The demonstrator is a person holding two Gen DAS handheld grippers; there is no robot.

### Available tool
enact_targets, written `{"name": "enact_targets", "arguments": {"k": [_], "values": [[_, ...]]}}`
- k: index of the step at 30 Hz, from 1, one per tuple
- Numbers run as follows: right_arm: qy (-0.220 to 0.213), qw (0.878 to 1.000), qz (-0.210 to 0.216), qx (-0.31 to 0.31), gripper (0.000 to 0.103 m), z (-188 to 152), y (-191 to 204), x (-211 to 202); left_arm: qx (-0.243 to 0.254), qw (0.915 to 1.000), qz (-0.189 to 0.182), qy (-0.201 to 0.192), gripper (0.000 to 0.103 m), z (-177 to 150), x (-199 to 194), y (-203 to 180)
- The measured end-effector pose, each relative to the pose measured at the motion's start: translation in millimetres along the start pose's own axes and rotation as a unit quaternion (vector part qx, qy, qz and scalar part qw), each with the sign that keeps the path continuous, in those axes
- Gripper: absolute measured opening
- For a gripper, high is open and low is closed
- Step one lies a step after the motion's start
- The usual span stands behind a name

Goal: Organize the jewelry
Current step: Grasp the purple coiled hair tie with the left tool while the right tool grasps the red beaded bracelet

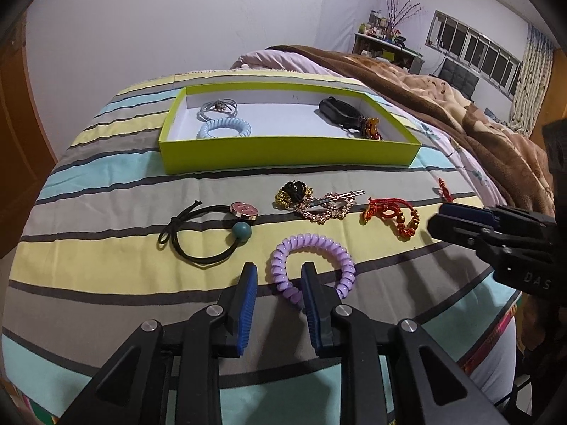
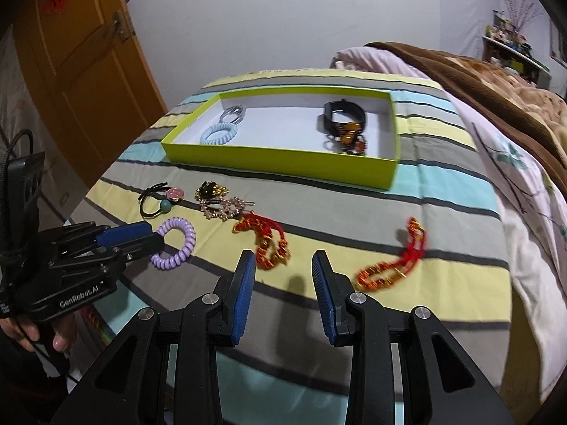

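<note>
A lime-green tray (image 1: pixel 283 157) (image 2: pixel 283 164) lies on the striped bed. It holds a blue coil tie (image 1: pixel 224 128), a grey tie (image 1: pixel 217 106), a black band (image 1: pixel 338 110) and an amber piece (image 1: pixel 372 128). In front lie a black hair tie with beads (image 1: pixel 202 228), a gold and black clip (image 1: pixel 315 202), a red bracelet (image 1: pixel 391 217) (image 2: pixel 264 239) and a second red bracelet (image 2: pixel 393 265). My left gripper (image 1: pixel 280 276) is open, its fingers either side of the left rim of the purple coil tie (image 1: pixel 312 262) (image 2: pixel 173 244). My right gripper (image 2: pixel 283 265) is open and empty between the red bracelets.
A brown blanket (image 1: pixel 460 106) and pink quilt (image 2: pixel 524 212) are heaped to the right. A wooden door (image 2: pixel 78 71) stands at the left. A cluttered shelf (image 1: pixel 386 39) and window are at the far wall.
</note>
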State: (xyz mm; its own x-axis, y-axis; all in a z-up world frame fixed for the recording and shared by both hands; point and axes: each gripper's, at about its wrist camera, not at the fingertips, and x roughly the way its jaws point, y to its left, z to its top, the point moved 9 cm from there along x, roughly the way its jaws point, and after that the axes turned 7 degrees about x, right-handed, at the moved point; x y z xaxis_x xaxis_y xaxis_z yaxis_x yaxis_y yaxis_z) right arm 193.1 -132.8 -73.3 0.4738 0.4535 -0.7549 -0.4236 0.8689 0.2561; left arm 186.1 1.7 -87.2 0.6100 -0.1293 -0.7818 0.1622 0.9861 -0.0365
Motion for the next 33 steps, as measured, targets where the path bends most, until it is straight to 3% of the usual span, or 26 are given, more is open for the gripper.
{"name": "enact_targets", "arguments": {"k": [11, 13, 16, 18, 33], "values": [[0.024, 1.0, -0.005, -0.016, 0.034, 2.3, 6.3, 27.3, 0.028, 0.9994, 0.023, -0.003, 0.022, 2.0, 5.1, -2.3], [0.023, 1.0, -0.008, -0.018, 0.022, 2.5, 6.3, 27.6, 0.029, 0.9991, 0.031, -0.003, 0.011, 2.3, 5.5, 0.8], [0.02, 1.0, -0.011, -0.016, 0.018, 3.0, 4.3, 27.1, 0.026, 0.9992, 0.03, -0.003, 0.01, 3.1, 5.9, 3.9], [0.018, 1.0, -0.011, -0.013, 0.008, 2.8, 3.8, 25.8, 0.028, 0.9991, 0.033, -0.005, 0.01, 2.9, 5.5, 4.2], [-0.028, 1.0, -0.007, 0.005, 0.008, 4.5, 4.6, -10.9, 0.02, 0.9989, 0.014, -0.039, 0.009, 5.8, -21.3, -2.7]]}}
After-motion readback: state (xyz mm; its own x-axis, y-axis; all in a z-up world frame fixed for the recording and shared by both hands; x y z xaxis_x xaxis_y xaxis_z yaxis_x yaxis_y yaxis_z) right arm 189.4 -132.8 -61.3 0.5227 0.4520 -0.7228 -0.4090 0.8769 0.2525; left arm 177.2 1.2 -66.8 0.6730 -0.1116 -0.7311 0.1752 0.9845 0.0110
